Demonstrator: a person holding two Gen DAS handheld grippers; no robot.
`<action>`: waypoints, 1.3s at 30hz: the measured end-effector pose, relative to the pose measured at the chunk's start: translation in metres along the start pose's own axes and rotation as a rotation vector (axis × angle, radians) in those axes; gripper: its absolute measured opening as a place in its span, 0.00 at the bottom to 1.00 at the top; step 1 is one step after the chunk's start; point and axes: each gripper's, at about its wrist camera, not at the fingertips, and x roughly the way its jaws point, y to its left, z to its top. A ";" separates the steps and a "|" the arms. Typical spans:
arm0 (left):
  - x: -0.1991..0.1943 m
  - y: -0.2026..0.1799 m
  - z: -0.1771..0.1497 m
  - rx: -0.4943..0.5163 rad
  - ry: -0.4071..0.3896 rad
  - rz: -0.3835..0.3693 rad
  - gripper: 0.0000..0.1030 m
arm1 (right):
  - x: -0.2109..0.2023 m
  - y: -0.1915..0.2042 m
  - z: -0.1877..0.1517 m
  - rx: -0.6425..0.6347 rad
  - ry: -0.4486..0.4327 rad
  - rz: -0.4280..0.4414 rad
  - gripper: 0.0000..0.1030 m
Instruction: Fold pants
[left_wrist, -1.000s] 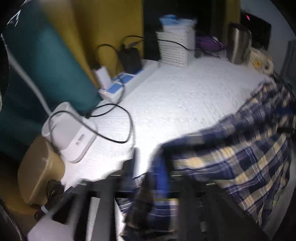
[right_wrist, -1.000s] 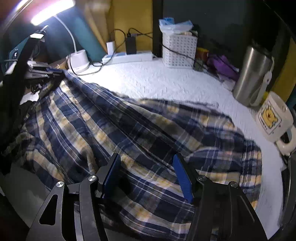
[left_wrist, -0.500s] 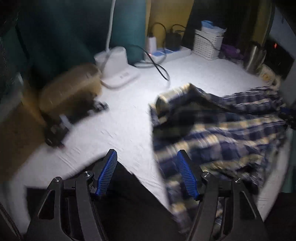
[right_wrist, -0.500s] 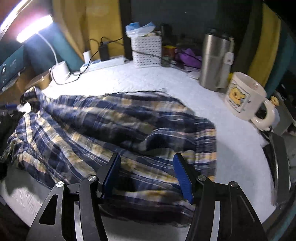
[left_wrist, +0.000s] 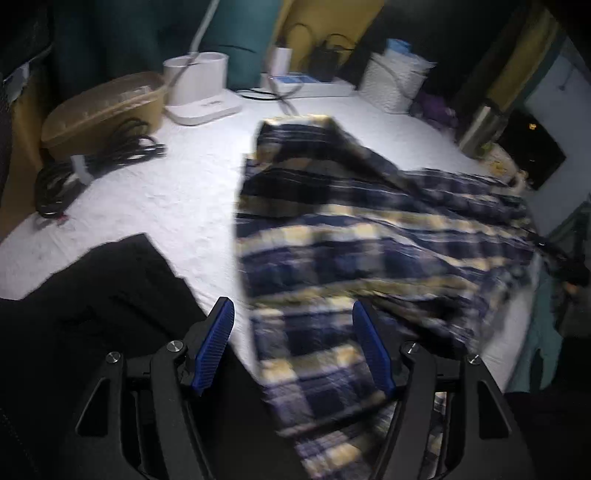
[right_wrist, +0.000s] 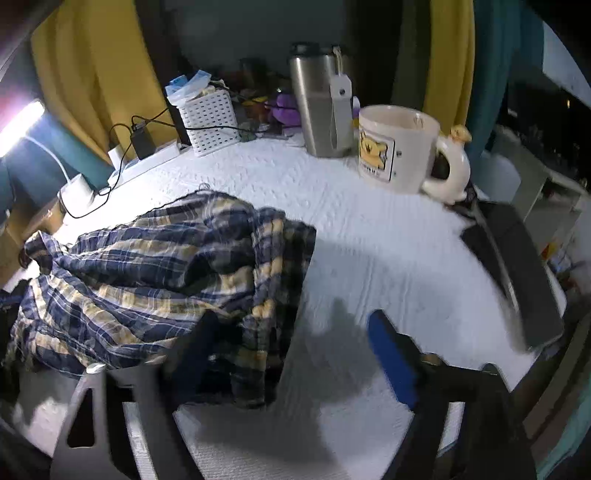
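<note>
Here the plaid pants (left_wrist: 369, 236) are seen lying crumpled on the white-covered surface (left_wrist: 155, 192), spread from its middle toward the near edge, with one end hanging over that edge. In the left wrist view the left gripper (left_wrist: 293, 343) is held above the near part of the fabric, its blue pads spread apart with cloth seen between them but not pinched; its jaws have been opening within the last second. In the right wrist view the right gripper (right_wrist: 291, 354) is blurred, its jaws spread wide and just opened further, with the pants' edge (right_wrist: 280, 295) by the left finger and bare surface between the pads. A dark garment (left_wrist: 92, 295) lies at the surface's near left corner. At the back a white lamp base (left_wrist: 199, 88), a coil of black cable (left_wrist: 92, 158), a power strip (right_wrist: 147, 158) and a white basket (right_wrist: 210, 122) are set. To the right a steel tumbler (right_wrist: 317, 107) and a cartoon-bear mug (right_wrist: 399, 147) stand just beside each other, well apart from the pants.
</note>
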 end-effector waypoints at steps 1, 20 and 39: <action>0.002 -0.002 -0.001 0.010 0.006 0.007 0.65 | 0.000 0.001 -0.001 -0.003 -0.001 0.012 0.85; -0.012 -0.007 0.011 0.023 -0.123 0.021 0.02 | -0.003 0.024 -0.016 -0.056 -0.004 0.093 0.28; -0.087 -0.037 -0.077 0.095 -0.115 -0.117 0.01 | -0.035 0.016 -0.079 -0.110 -0.024 -0.013 0.28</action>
